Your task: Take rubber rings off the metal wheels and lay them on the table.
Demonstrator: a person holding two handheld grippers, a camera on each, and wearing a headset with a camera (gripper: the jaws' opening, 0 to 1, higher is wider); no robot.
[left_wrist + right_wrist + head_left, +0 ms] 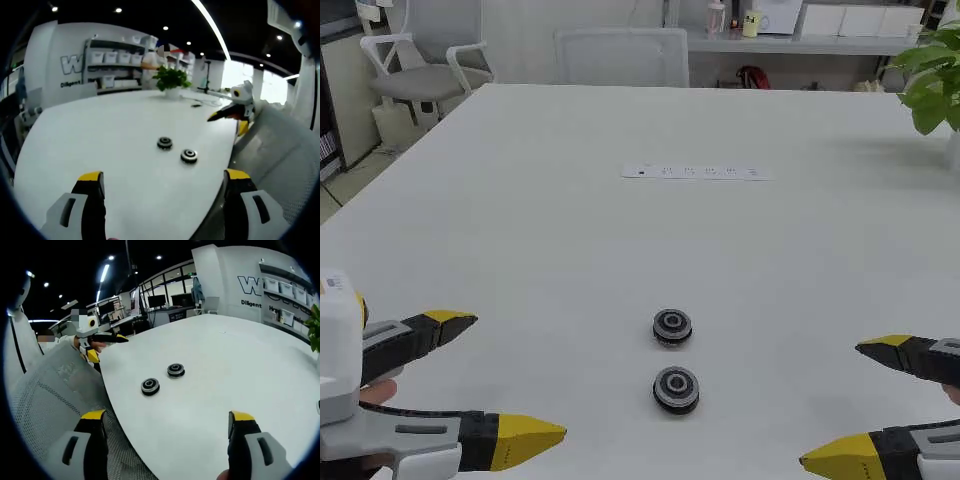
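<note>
**Desk:** Where are the wheels?

**Operator:** I see two small metal wheels lying flat on the white table (620, 230), close to the edge nearest me. The far wheel (672, 326) and the near wheel (676, 389) sit just beside each other without touching, one almost straight behind the other. In the left gripper view they are the far one (164, 143) and the near one (189, 156), side by side on bare tabletop.

**Desk:** And the rubber rings?

**Operator:** The rubber rings (660, 385) look like dark bands, and each is seated on its wheel. None lies loose on the table.

**Desk:** What about your grippers?

**Operator:** My left gripper (515, 375) is low on the left, with its yellow-tipped jaws spread wide and nothing between them. My right gripper (832, 403) is low on the right, also gaping and empty. The wheels lie between the two grippers, well apart from both.

**Desk:** Anything else on the table?

**Operator:** A socket panel (695, 172) is set into the tabletop further back. A potted plant (932, 85) stands at the far right, and there are chairs (620, 55) beyond the far edge.
</note>
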